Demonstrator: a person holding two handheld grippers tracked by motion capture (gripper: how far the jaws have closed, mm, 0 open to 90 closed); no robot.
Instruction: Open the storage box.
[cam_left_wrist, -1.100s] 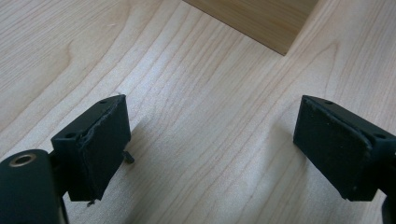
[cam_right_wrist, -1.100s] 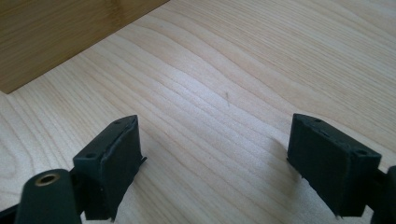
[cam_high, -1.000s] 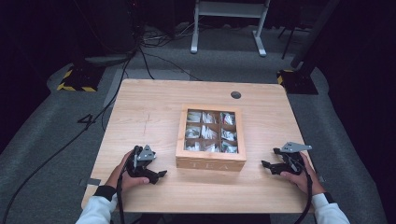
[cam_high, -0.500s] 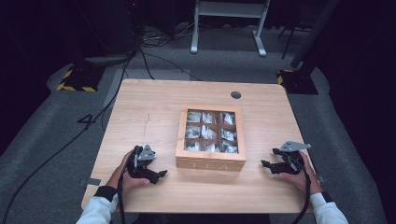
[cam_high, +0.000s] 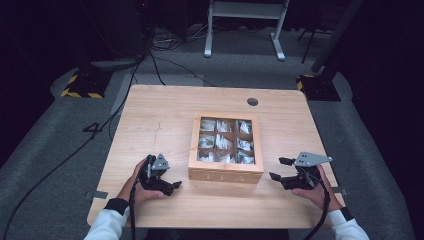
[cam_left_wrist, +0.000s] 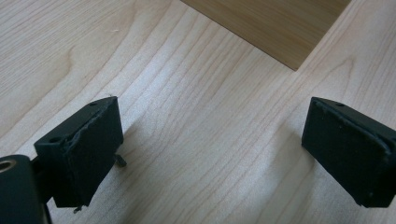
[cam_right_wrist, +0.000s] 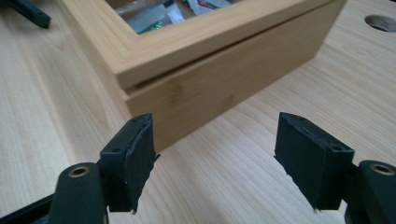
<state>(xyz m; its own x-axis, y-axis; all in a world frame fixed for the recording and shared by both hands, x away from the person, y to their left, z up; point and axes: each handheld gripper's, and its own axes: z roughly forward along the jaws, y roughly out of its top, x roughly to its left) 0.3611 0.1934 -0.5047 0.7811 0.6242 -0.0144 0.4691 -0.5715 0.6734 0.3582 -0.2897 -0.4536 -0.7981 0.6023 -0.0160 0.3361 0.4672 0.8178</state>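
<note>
High view has the wooden tea box (cam_high: 226, 148) sitting closed near the middle of the light wood surface (cam_high: 160, 115), its windowed lid showing nine compartments of packets, "TEA" on the near face. Left gripper (cam_high: 167, 186) rests on the surface just beside the box's near-left corner, held in the person's left hand (cam_high: 135, 186); the left gripper view shows its jaws spread wide over bare wood, a box corner (cam_left_wrist: 271, 28) ahead and nothing between them. Right gripper (cam_high: 280, 170) sits off the box's near-right corner, in the right hand (cam_high: 312, 192), apart from the box. The right gripper view has its jaws wide apart too, empty, facing the box's corner (cam_right_wrist: 210, 79), lid seam plain to see. A round hole (cam_high: 252, 101) marks the far side.
</note>
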